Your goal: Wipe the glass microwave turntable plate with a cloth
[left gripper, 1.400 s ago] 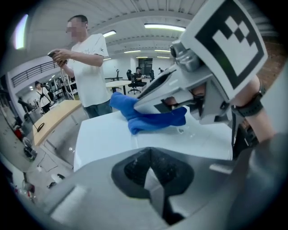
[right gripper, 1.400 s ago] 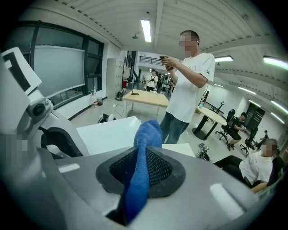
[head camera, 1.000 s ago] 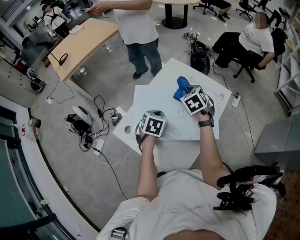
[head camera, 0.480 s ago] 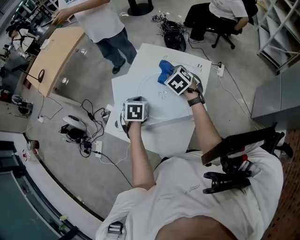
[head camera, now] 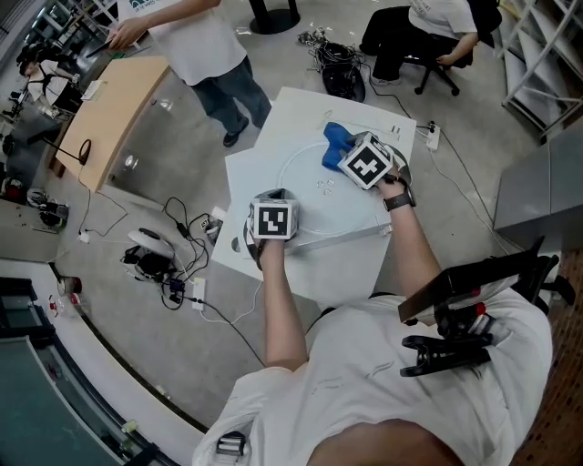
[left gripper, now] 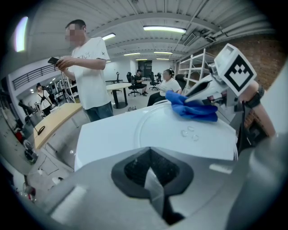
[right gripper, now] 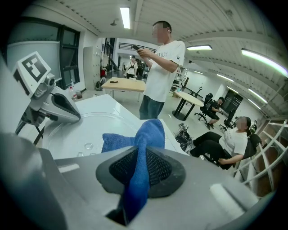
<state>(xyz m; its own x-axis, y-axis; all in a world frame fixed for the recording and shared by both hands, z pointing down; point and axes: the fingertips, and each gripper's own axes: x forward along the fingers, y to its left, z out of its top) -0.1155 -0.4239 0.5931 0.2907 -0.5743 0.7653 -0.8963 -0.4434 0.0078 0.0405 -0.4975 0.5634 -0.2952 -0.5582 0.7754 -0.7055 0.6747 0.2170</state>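
Observation:
The clear glass turntable plate (head camera: 314,211) lies flat on a white table (head camera: 273,155). In the left gripper view the plate (left gripper: 157,130) shows three small glass nubs. My left gripper (left gripper: 153,179) is shut on the plate's near-left rim, and its marker cube (head camera: 273,220) hides the jaws from above. My right gripper (right gripper: 137,179) is shut on a blue cloth (right gripper: 144,134). It presses the cloth (head camera: 335,144) onto the plate's far-right part. In the left gripper view the right gripper (left gripper: 202,92) sits over the cloth (left gripper: 193,108). The right gripper view shows the left gripper (right gripper: 58,108) at the left.
One person (head camera: 196,45) stands just beyond the table's far-left side and another (head camera: 437,27) sits further back. A wooden desk (head camera: 109,118) is at the left. Cables and devices (head camera: 164,259) lie on the floor, and a power strip (head camera: 431,136) lies off the table's right corner.
The right gripper and cloth have slid a little to the right over the far part of the plate. The left gripper has stayed on the rim. The head camera has shifted.

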